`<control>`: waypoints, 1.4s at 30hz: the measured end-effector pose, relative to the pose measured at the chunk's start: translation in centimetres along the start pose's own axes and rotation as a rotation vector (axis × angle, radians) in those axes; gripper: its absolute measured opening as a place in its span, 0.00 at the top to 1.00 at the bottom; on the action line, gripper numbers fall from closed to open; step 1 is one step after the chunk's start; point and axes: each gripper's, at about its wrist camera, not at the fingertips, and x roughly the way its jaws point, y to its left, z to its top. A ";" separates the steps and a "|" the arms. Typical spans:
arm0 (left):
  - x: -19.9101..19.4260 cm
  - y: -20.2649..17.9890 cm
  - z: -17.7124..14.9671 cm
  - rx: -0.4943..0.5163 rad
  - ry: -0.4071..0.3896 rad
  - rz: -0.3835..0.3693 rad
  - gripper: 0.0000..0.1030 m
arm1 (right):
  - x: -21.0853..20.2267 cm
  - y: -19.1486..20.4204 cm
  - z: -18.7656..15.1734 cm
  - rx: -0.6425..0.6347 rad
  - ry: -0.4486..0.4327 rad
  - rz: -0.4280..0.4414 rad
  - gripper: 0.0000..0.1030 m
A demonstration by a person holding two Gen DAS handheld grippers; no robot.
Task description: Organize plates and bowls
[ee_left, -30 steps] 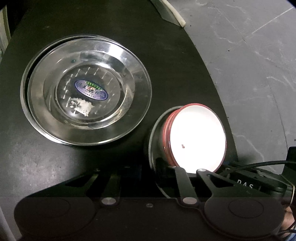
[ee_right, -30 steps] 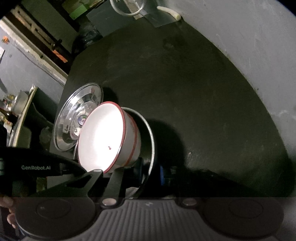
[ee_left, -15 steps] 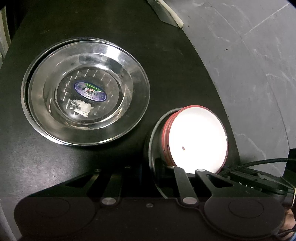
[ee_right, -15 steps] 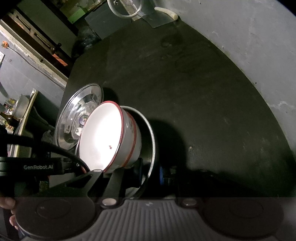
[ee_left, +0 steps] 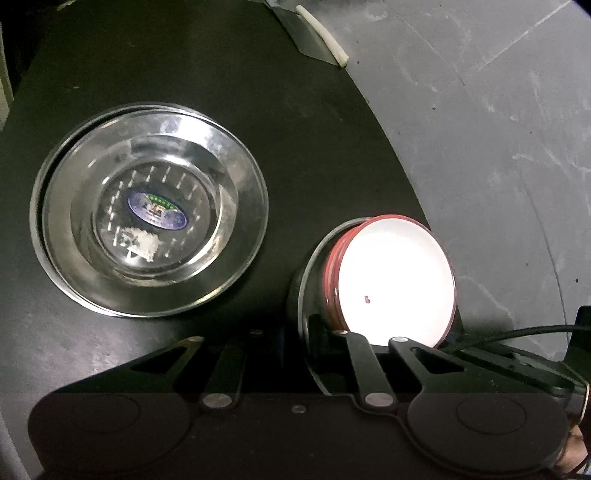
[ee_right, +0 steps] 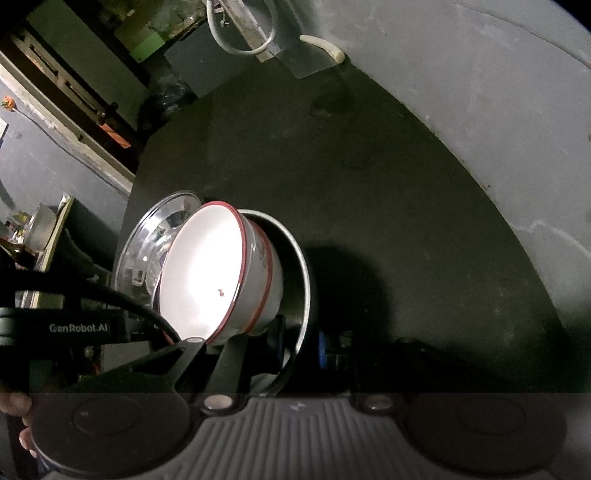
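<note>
Here, left to right:

Stacked steel plates: two round, shiny stainless-steel plates (ee_left: 155,229) lie nested flat on the left part of the dark round surface (ee_left: 295,129); the upper one has an oval blue sticker and a torn white label in its well.

Gap: bare dark surface separates the plates from the bowls; they are near but not touching in the left wrist view.

Bowls: a white enamel bowl with a red rim (ee_left: 397,280) sits tilted inside a larger stainless-steel bowl (ee_left: 314,266), by the right edge of the surface. Red bands beneath the rim suggest more than one white bowl stacked; the count is unclear.

Left tool: the left tool (ee_left: 369,339) has its black fingers close together at the near rim of the bowl stack, one inside the white bowl, one outside; it looks clamped on the rim.

Right tool: the right tool (ee_right: 236,343) likewise pinches the near edge of the white bowl (ee_right: 218,273), the steel bowl (ee_right: 299,280) curving behind its fingers.

In the way: a black cable (ee_right: 110,299) and the body of the left tool cross in front of the plates (ee_right: 147,247) in the right wrist view.

Beyond: grey floor (ee_left: 498,147), a white tube (ee_left: 323,35) at the far edge.
</note>
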 end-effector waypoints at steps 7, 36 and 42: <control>-1.4 0.6 1.1 -0.031 -0.038 0.005 0.89 | 0.2 1.0 1.6 -0.032 -0.007 0.026 0.82; -6.3 7.2 4.1 -0.274 -0.227 0.120 0.89 | 5.6 9.5 8.6 -0.247 0.069 0.170 0.82; -7.2 8.7 3.6 -0.323 -0.244 0.143 0.90 | 6.7 11.4 8.8 -0.292 0.100 0.190 0.82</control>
